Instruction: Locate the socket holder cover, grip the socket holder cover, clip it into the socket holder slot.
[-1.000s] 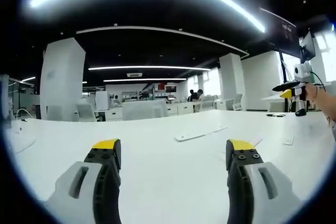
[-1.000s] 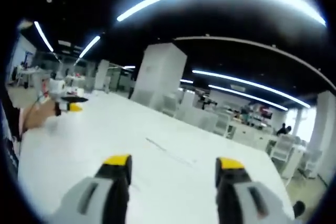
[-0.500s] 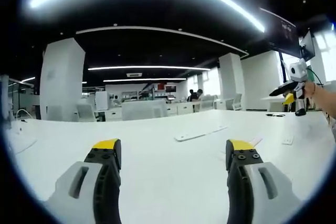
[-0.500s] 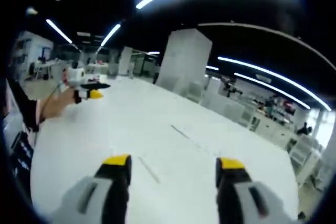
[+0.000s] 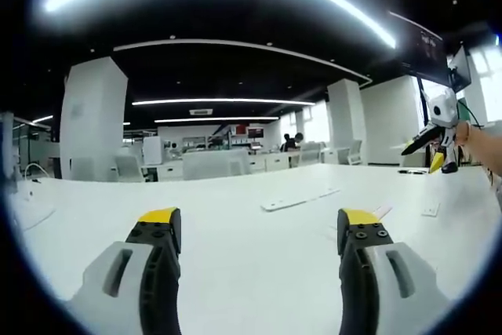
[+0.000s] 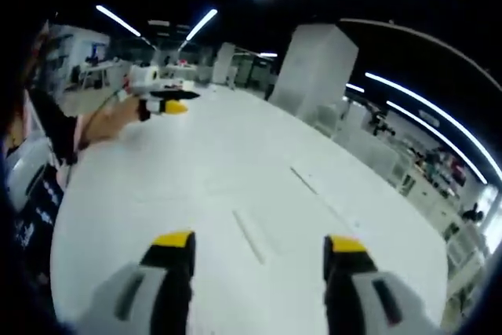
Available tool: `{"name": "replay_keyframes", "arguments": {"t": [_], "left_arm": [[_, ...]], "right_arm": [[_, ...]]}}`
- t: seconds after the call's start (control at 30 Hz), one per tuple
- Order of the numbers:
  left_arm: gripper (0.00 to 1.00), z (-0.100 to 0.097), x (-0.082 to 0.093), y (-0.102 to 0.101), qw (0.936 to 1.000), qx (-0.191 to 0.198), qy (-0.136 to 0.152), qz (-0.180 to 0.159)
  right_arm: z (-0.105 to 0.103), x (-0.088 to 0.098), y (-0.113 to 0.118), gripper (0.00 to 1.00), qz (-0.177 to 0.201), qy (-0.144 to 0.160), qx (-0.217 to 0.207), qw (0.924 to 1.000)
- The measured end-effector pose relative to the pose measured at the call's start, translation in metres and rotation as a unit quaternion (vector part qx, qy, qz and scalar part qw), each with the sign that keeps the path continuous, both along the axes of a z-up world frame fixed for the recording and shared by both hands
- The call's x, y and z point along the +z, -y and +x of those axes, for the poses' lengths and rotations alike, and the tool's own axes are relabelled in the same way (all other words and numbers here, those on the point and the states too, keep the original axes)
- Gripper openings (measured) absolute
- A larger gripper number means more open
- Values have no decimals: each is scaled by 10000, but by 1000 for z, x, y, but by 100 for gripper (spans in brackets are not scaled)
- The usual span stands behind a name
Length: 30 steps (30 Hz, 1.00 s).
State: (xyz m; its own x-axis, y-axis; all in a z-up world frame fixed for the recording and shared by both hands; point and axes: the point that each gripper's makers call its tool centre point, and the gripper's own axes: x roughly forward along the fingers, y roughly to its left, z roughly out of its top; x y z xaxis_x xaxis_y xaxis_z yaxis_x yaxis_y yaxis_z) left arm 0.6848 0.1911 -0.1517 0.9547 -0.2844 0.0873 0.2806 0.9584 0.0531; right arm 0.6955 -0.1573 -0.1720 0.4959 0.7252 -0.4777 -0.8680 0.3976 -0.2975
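While nothing is gripped yet, I judge the step in hand is locating the cover, so I should bring the right gripper (image 6: 253, 253) low over the table (image 6: 196, 162), line its jaws across the thin strip, and close only once the strip sits between the tips. Right jaws stand wide apart, empty, touching nothing. Just beyond them lies a short white strip (image 6: 248, 235), probably the socket holder cover, flat on the tabletop; farther on, a second longer strip (image 6: 304, 180), likely the socket holder slot, well apart from the first. Far left, my left gripper (image 6: 161, 102) hangs over the table in my hand (image 6: 118, 115). In the left gripper view, the left jaws are also wide apart and empty above bare table; past them the long white strips (image 5: 300, 201), a small white piece (image 5: 430, 211), then the right gripper (image 5: 430, 139) tilted down at the far right. Can't tell cover from slot for sure at this size.
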Motion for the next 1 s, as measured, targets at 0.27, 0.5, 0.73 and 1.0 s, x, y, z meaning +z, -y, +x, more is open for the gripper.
{"name": "replay_keyframes", "arguments": {"t": [0.27, 0.5, 0.73, 1.0], "left_arm": [[80, 2, 0, 0, 10000, -35, -23, 15], [80, 0, -1, 1, 10000, -29, -31, 19], [80, 0, -2, 2, 10000, -47, -70, 31], [80, 0, -1, 0, 10000, -28, -67, 19]], "right_arm": [[-3, -11, -2, 69, -318, -155, 156, 9993], [-16, -21, -3, 69, -538, -592, 439, 9958], [-22, -29, -2, 69, -852, -742, 596, 9918], [-21, -38, -1, 70, -1067, -908, 645, 9880]]}}
